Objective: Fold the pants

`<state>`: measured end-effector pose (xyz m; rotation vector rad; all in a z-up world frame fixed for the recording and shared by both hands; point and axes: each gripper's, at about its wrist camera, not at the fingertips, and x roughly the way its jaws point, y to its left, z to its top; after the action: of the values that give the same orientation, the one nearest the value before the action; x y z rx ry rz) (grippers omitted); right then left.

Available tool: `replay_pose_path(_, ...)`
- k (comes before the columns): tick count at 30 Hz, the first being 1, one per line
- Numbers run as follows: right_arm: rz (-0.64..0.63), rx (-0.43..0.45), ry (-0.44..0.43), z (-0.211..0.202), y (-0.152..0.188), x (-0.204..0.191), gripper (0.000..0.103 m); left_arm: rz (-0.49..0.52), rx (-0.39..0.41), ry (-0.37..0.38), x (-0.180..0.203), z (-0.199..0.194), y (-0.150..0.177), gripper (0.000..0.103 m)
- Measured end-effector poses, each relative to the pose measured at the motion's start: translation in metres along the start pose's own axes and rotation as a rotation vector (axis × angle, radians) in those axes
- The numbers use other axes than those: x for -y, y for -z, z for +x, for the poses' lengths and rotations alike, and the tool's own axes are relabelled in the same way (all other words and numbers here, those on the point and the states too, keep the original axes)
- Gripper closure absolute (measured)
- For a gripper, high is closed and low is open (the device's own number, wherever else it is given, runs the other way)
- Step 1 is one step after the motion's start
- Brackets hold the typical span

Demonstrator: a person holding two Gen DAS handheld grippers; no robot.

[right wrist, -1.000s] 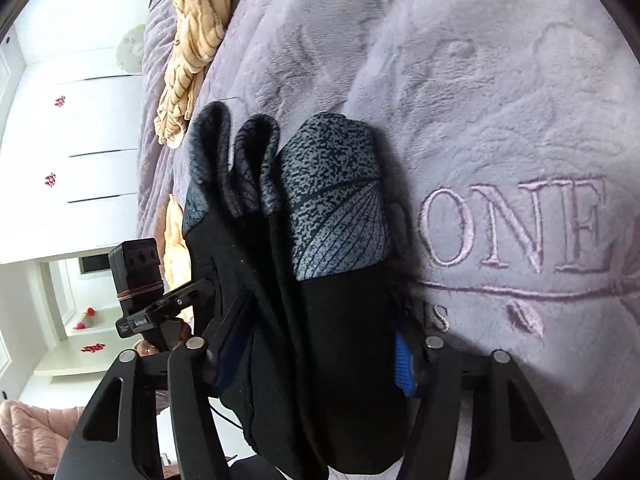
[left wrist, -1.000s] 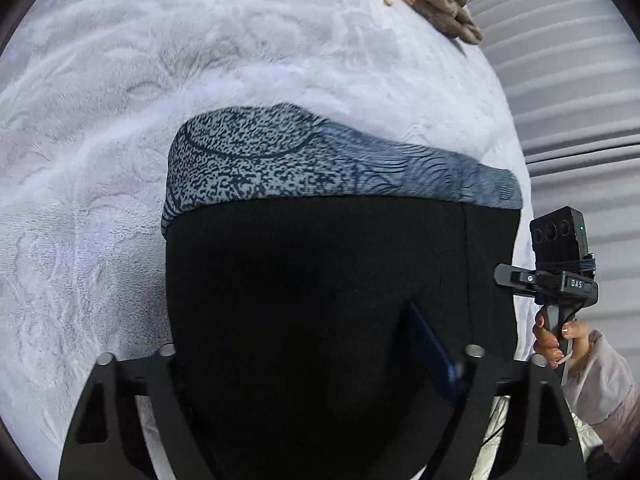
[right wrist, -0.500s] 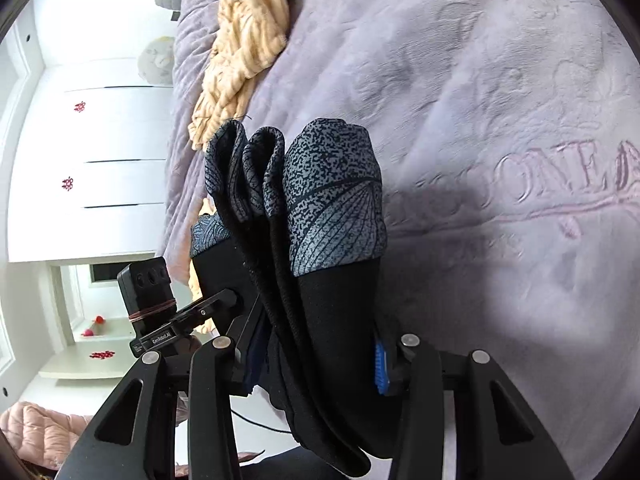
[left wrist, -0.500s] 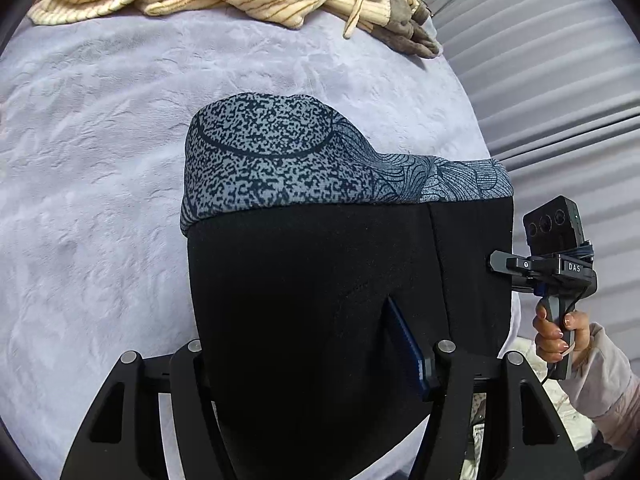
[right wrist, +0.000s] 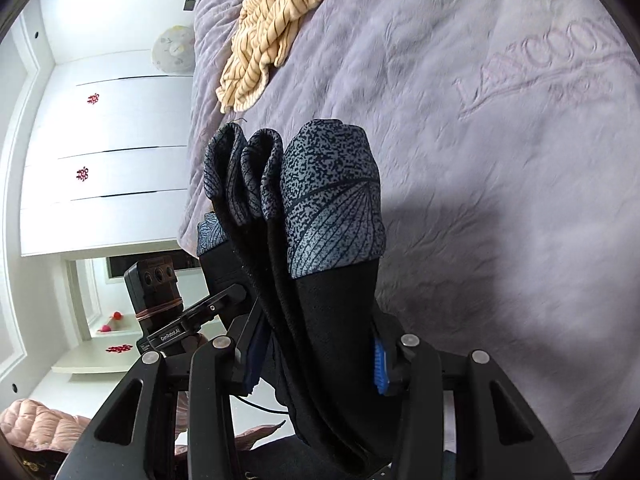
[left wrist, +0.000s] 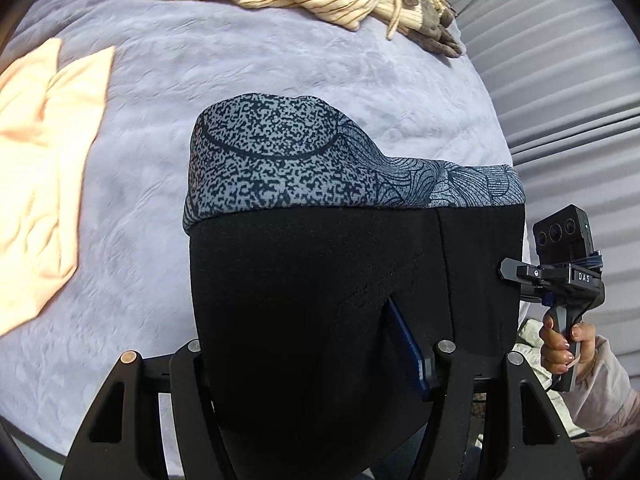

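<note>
I am gripping the black pants with the grey speckled, leaf-printed band in both tongs, and they are hanging above the lilac embossed bedspread. My left tongs are clamped on a broad flat stretch of the black cloth. My right tongs are pinching several bunched folds, the printed ends drooping forward. A cream striped knit garment is lying far up the bed, and a peach cloth is lying off to one side.
</note>
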<state>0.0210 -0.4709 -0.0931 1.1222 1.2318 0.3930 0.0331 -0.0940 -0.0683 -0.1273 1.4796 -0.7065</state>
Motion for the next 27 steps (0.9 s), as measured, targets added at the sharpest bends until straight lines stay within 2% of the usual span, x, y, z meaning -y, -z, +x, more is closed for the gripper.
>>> replay_pose_path(8, 0.041, -0.007, 0.052, 0.038, 0.016, 0.006, 0.058, -0.049, -0.054, -0.018, -0.037, 0.033, 0.009, 0.038)
replay_pose_path(11, 0.063, -0.016, 0.101, 0.051, 0.018, 0.014, 0.058, -0.07, -0.095, -0.036, -0.042, 0.057, 0.006, 0.037)
replay_pose_path(12, 0.067, -0.02, 0.119, 0.054, 0.019, 0.016, 0.057, -0.07, -0.097, -0.042, -0.043, 0.061, 0.005, 0.034)
replay_pose_path(15, 0.089, -0.026, 0.205, 0.06, 0.021, 0.023, 0.051, -0.053, -0.091, -0.091, -0.041, 0.065, 0.005, 0.024)
replay_pose_path(18, 0.089, -0.018, 0.248, 0.056, 0.023, 0.023, 0.049, -0.042, -0.088, -0.118, -0.039, 0.068, 0.002, 0.019)
replay_pose_path(21, 0.068, -0.025, 0.313, 0.053, 0.024, 0.02, 0.047, -0.042, -0.083, -0.184, -0.041, 0.071, 0.001, 0.007)
replay_pose_path(24, 0.05, -0.029, 0.42, 0.048, 0.025, 0.014, 0.042, -0.053, -0.076, -0.238, -0.042, 0.064, 0.001, 0.007)
replay_pose_path(27, -0.012, -0.014, 0.565, 0.043, 0.024, -0.004, 0.04, -0.036, -0.018, -0.315, -0.03, 0.049, 0.0, 0.007)
